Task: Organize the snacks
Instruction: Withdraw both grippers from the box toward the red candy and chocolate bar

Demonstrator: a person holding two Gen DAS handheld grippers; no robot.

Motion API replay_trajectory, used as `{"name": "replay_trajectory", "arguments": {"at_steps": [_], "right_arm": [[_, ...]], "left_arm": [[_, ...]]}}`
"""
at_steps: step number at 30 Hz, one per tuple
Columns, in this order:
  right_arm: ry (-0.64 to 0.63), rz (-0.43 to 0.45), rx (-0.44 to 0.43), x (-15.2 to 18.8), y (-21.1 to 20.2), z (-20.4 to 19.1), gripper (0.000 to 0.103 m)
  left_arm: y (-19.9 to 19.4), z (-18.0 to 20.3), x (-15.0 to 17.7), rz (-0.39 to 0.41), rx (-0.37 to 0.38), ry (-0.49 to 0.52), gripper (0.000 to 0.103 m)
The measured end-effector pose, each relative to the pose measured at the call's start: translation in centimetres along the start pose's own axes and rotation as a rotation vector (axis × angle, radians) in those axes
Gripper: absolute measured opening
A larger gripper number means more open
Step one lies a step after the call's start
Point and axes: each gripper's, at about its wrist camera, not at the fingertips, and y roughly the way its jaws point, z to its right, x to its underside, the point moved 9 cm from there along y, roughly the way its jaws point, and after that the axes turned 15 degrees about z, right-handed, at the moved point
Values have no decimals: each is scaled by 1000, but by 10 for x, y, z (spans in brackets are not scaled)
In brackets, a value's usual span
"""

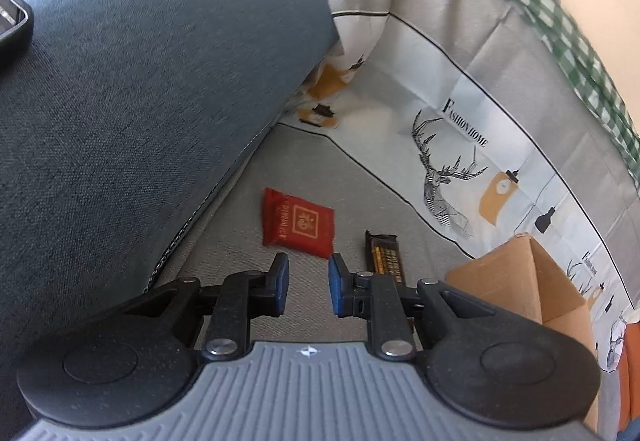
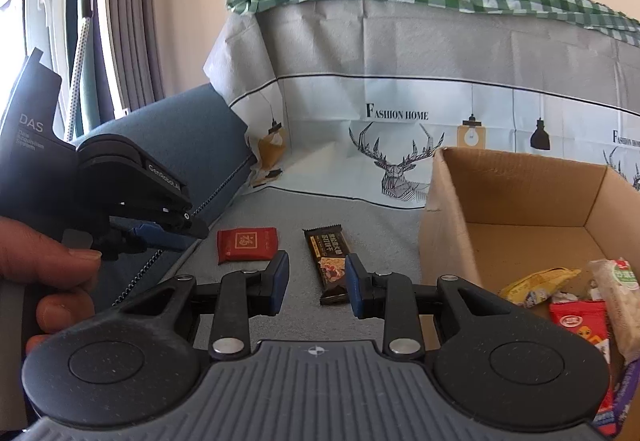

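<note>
Two snacks are left to collect on the grey sofa seat [image 2: 304,321], so this looks like the approach step, ahead of any grasp. At the seat's left edge, beside the blue cushion [image 1: 140,101], the left claw [image 1: 307,281] hovers with its jaws narrowly apart and nothing between them, aimed just short of the red snack packet [image 1: 298,227]. Next to the right, the dark chocolate bar [image 2: 330,265] lies ahead of the right claw [image 2: 316,283], whose jaws stand a little apart and empty. At the seat's right edge sits the cardboard box [image 2: 520,177], already holding several wrapped snacks.

Each claw would probably need to spread wider, lower over its item, close, then carry it to the box.

The backrest cover [image 2: 400,53] reads "FASHION HOME". The left device shows "DAS" and "GenRobot.AI". The red packet bears a gold Chinese character; the bar's print is too small to read.
</note>
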Motion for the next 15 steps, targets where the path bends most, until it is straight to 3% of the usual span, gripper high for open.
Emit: {"name": "replay_trajectory", "arguments": {"at_steps": [8, 15], "right_arm": [[3, -30, 20, 15, 37, -7, 40], [-24, -29, 99, 31, 75, 0, 57]], "left_arm": [[7, 1, -3, -1, -1, 2, 22], [17, 0, -3, -19, -5, -16, 23]]}}
